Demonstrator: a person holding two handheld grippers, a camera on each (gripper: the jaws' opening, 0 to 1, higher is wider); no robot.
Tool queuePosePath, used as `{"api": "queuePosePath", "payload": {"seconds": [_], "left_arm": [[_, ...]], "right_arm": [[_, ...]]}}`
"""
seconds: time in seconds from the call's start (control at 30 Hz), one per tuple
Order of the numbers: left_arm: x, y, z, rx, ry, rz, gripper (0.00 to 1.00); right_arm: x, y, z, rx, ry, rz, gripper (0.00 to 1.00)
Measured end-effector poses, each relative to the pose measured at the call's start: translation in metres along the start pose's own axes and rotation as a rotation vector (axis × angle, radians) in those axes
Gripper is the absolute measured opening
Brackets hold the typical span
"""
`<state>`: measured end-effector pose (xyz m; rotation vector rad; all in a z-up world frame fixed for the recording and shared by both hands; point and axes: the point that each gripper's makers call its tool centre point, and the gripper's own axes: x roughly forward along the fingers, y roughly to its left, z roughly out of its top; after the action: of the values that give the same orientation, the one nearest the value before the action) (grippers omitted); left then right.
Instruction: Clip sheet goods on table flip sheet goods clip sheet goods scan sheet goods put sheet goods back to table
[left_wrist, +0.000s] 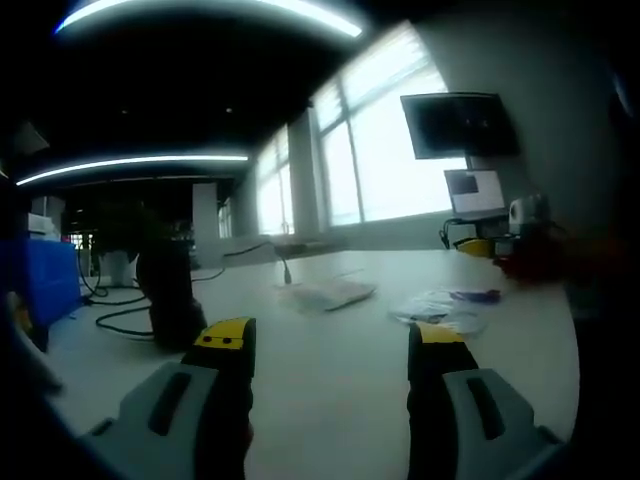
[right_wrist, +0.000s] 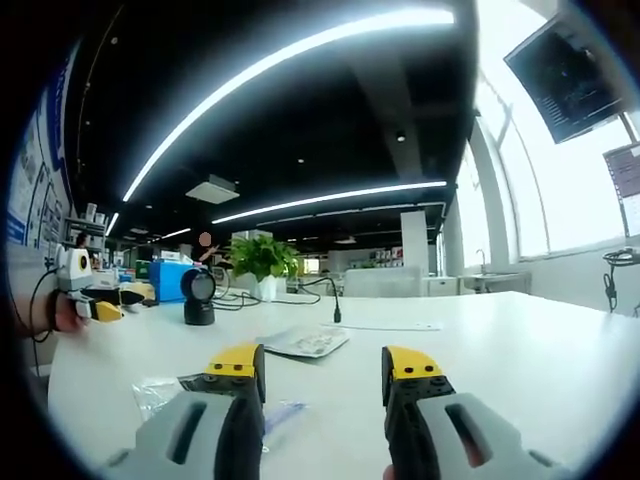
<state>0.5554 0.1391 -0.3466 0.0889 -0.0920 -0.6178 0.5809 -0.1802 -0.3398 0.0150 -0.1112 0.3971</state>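
Currently | step: first clip pending | left gripper (left_wrist: 330, 345), right gripper (right_wrist: 323, 368): both released, empty | sheet goods (right_wrist: 303, 341) mid-tabletop (right_wrist: 520, 360), scanner (right_wrist: 199, 296) toward far edge | next: approach, clamp sheet edge.

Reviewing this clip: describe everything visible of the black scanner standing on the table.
The scanner is a black upright device with a rounded head on a short stand, sitting on the white table left of the flat packet. In the left gripper view it appears as a dark, blurred column with cables lying on the table beside it. Neither tool touches it.
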Motion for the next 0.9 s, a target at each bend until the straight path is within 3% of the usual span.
{"api": "queuePosePath", "payload": {"seconds": [0.33, 0.43, 0.63, 0.9], "left_arm": [[0.000, 0.001, 0.000, -0.005, -0.001, 0.004, 0.54], [0.000, 0.000, 0.000, -0.001, 0.000, 0.000, 0.54], [0.000, 0.001, 0.000, -0.004, -0.001, 0.002, 0.54], [0.001, 0.001, -0.001, -0.001, 0.005, 0.004, 0.54]], "right_arm": [[0.002, 0.011, -0.004, -0.093, 0.027, 0.008, 0.41], [-0.003, 0.006, 0.003, -0.035, -0.001, -0.005, 0.42], [-0.012, 0.008, 0.011, -0.047, -0.015, -0.014, 0.39], [-0.008, 0.043, 0.018, -0.082, 0.006, 0.031, 0.40]]}}
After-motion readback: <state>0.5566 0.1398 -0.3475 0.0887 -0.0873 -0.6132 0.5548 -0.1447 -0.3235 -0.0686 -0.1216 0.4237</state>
